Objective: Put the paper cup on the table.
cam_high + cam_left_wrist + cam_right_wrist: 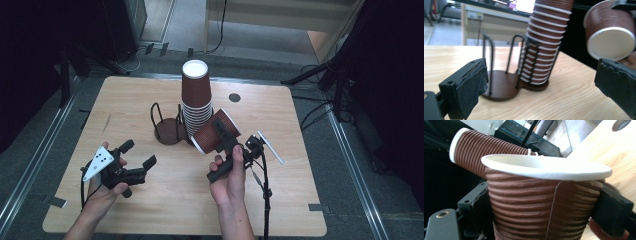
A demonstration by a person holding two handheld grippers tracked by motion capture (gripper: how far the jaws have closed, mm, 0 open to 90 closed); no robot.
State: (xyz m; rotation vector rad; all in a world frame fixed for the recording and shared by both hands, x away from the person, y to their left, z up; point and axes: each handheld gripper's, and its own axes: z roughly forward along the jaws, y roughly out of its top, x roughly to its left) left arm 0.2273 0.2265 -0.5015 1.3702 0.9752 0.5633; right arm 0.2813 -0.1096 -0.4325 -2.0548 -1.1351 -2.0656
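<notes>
The cup [216,131], tilted just off the stack [196,97] at its 4 o'clock, sits clamped in the right gripper [226,137]. The left gripper [137,154] gapes empty at the 8 o'clock side of the wooden table [280,120]; grey floor [350,165] surrounds it.

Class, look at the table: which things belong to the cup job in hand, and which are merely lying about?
In use:
- held paper cup, clamped in the right gripper
- stack of cups
- black wire cup holder

Lying about:
- round dark disc on the table
- left gripper, open, holding nothing
</notes>
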